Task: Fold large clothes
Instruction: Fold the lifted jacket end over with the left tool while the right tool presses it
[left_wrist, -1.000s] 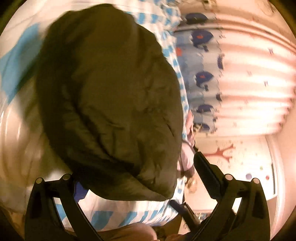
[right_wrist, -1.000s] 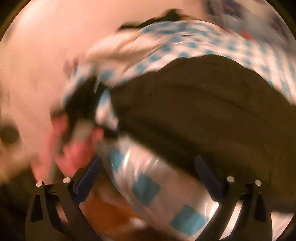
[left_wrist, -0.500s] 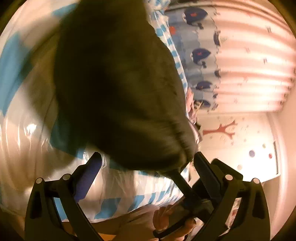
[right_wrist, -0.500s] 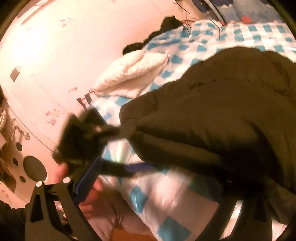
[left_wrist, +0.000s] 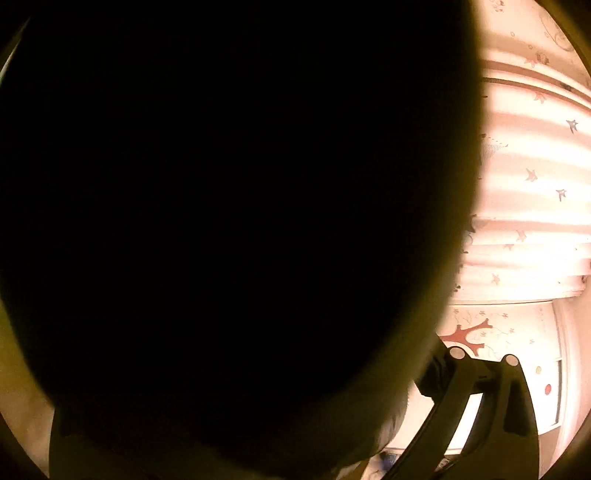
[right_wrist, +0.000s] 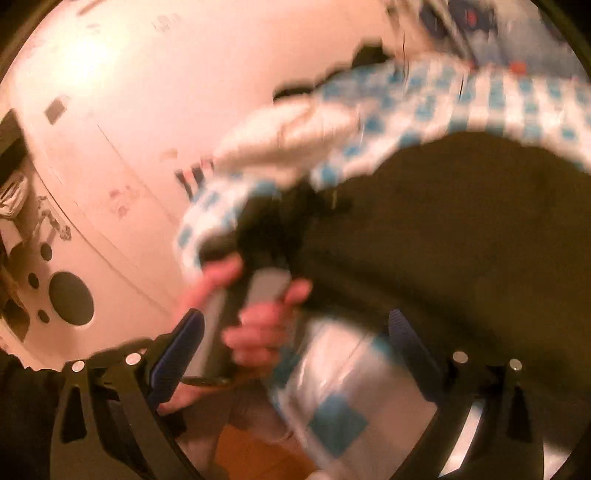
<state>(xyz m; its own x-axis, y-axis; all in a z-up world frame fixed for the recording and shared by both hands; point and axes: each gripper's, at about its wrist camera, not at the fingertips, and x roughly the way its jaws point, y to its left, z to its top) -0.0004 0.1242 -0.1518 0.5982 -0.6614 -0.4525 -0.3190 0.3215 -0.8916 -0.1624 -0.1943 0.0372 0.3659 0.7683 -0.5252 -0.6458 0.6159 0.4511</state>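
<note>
The dark olive padded jacket (left_wrist: 229, 221) fills nearly the whole left wrist view, pressed so close to the lens that it reads as a black mass; only its lit olive edge shows to the right. In the right wrist view the same jacket (right_wrist: 461, 236) lies ahead and to the right of the right gripper (right_wrist: 295, 354), spread over the blue-and-white checked bedcover (right_wrist: 436, 99), whose glossy front edge hangs down between that gripper's fingers. Beyond the jacket, ahead and to the left, a white padded garment (right_wrist: 280, 136) rests on the same cover.

To the right of the left gripper (left_wrist: 295, 435) hang pale curtains with small stars (left_wrist: 532, 177), and below them is a wall with a red branch motif (left_wrist: 465, 336).

The right gripper's 2 blue-padded fingers (right_wrist: 177, 350) stand wide apart with nothing clamped. Ahead of its left finger, the person's left hand (right_wrist: 258, 314) grips a grey handle, blurred, at the jacket's near corner. Of the left gripper only the right finger's frame shows; the jacket hides the rest, so I cannot tell whether it is apart or together.
</note>
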